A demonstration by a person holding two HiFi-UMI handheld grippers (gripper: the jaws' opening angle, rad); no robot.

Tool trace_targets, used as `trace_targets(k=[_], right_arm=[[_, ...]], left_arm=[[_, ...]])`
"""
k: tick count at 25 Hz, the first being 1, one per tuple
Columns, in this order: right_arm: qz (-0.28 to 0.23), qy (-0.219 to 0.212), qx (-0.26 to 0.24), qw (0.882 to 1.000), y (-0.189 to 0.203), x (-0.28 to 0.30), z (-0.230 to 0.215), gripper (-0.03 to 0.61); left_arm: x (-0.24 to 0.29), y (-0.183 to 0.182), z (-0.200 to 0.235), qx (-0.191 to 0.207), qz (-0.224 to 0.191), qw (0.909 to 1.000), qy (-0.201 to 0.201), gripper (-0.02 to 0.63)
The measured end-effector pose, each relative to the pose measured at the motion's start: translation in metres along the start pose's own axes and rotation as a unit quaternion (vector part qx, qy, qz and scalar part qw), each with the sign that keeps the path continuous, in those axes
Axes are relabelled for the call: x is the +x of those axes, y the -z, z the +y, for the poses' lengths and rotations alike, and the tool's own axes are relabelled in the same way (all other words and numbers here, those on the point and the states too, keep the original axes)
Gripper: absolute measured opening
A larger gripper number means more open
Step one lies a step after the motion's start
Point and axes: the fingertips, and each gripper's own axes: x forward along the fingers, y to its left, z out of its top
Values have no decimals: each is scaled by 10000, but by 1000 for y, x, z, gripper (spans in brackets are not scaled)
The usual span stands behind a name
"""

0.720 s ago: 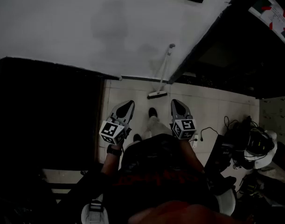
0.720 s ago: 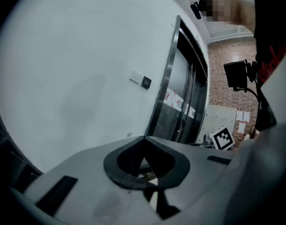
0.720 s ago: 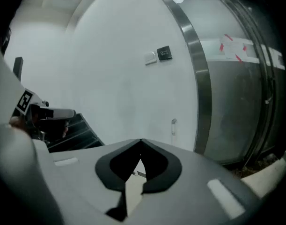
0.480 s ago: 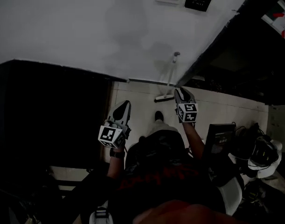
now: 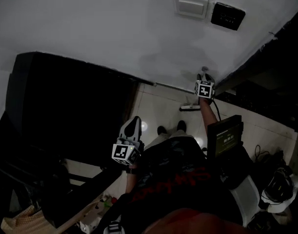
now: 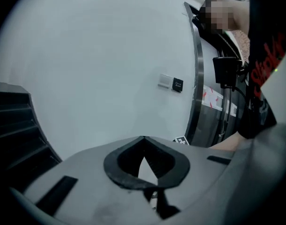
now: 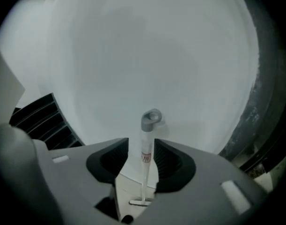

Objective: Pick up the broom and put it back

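Observation:
The broom leans upright against the white wall, its head on the tiled floor. In the right gripper view its pale handle with a grey end cap stands between the jaws, and the broom head shows far below. My right gripper is open around the handle's top, with a small gap on each side of it. My left gripper hangs low at my left side, its tips together and nothing in it.
A white switch plate and a black socket sit high on the wall. Dark furniture fills the left. A black screen stands close at my right, and a dark door frame runs beside the broom.
My right gripper has reached forward from beside my body up to the top of the broom handle. The left gripper has stayed low near my waist.

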Motion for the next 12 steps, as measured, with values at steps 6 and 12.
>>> trace_targets(k=[6,12], right_arm=[[193,650,47,9977,13,0,-56,94],[131,232,-12,9996,2,-8,-17,91]], left_arm=[[39,-12,-21,175,49,9976,669,3],[75,-29,-16,294,3,9935,1097,3]])
